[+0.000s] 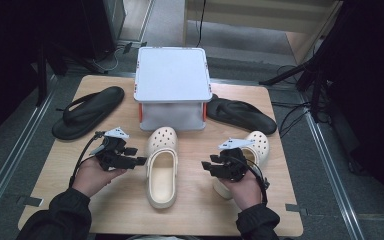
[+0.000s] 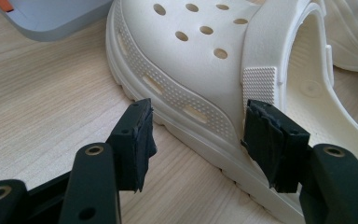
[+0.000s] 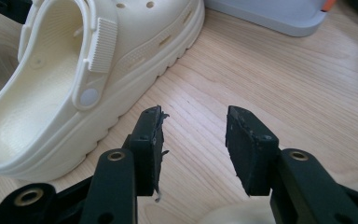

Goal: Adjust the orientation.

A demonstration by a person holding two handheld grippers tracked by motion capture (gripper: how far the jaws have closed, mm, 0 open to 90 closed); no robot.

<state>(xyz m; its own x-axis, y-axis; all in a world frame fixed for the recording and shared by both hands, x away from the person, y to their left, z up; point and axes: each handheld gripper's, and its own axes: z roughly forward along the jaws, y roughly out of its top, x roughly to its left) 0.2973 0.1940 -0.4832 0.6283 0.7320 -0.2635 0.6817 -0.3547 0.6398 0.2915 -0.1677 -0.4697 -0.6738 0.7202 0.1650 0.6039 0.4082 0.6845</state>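
A cream clog [image 1: 161,167] lies in the middle of the wooden table [image 1: 195,205], toe toward the far side. My left gripper [image 1: 139,161] is just left of it and is open. In the left gripper view its jaws [image 2: 198,140] stand wide, close to the clog's [image 2: 205,60] side and sole edge, and do not press on it. My right gripper [image 1: 206,166] hangs to the right of that clog, open, with bare table between its jaws [image 3: 193,140]; the clog [image 3: 51,93] lies to their left. A second cream clog [image 1: 256,145] sits partly under my right hand.
A grey-white lidded box [image 1: 172,85] stands at the back centre, just beyond the middle clog's toe. A black flip-flop [image 1: 87,112] lies at the back left and another [image 1: 242,115] at the back right. The table's front edge is near my sleeves.
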